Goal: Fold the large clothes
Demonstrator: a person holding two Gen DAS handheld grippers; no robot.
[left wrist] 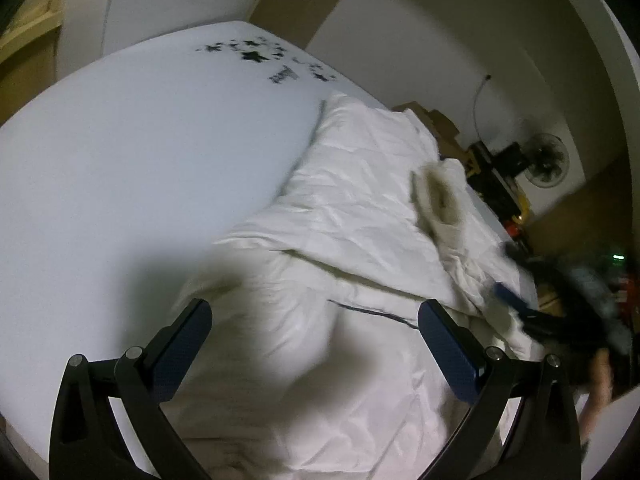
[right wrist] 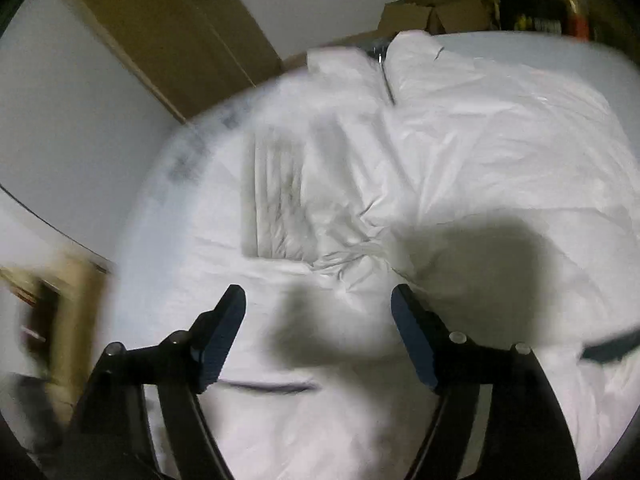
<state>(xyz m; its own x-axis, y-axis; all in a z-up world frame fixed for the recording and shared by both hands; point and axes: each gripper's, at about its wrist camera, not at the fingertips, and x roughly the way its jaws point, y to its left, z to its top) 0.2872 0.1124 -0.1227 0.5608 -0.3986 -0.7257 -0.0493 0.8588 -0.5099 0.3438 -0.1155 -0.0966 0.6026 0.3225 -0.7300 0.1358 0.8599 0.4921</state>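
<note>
A large white puffy jacket (left wrist: 360,208) lies crumpled on the white bed (left wrist: 140,140), along its right side. A beige furry part (left wrist: 436,196) rests on top of it. My left gripper (left wrist: 314,316) hovers open over the jacket's near end with nothing between its fingers. In the right wrist view the jacket (right wrist: 460,140) fills the middle, with its dark zipper (right wrist: 387,84) at the far end and a ribbed band (right wrist: 276,188) to the left. My right gripper (right wrist: 318,296) stands open above the fabric, holding nothing. One of its blue pads (left wrist: 512,300) shows blurred in the left wrist view.
Black star prints (left wrist: 256,54) mark the far end of the bed. Cardboard boxes (right wrist: 436,12) and a dark fan (left wrist: 546,160) stand beyond the bed by the wall. A brown wooden panel (right wrist: 172,28) rises at the back left. A person's hand (left wrist: 596,384) shows at the right edge.
</note>
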